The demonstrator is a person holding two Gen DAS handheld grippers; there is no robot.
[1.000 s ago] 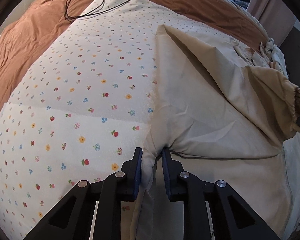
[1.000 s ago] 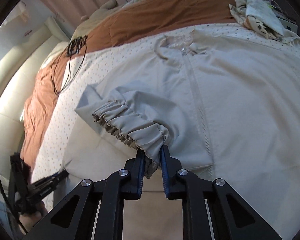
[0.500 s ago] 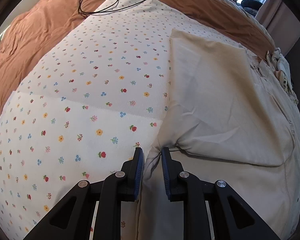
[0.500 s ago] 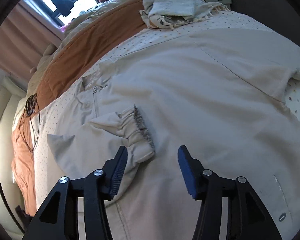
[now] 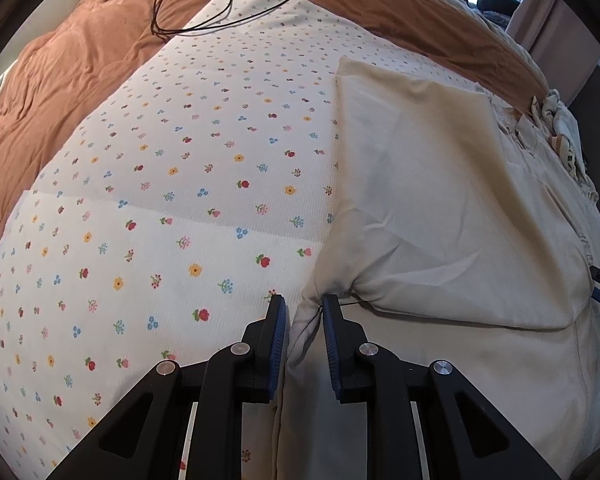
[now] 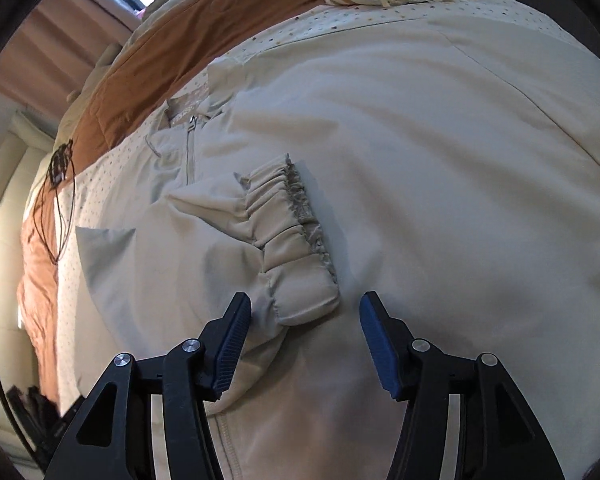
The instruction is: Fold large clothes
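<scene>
Sleeve dropped: right gripper (image 6: 304, 340) has let go, its fingers now wide with the cuff (image 6: 296, 248) lying free between them on the jacket (image 6: 440, 160)
Left gripper (image 5: 304, 336) pinches the jacket's side fold on the bed (image 5: 160, 200); lift the right clear without snagging, keeping that pinch steady

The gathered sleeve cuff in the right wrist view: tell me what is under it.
The cuff lies flat on the front of the beige jacket, beside its zipper. The jacket fabric directly beneath it, and the bedding below that, are covered.
</scene>
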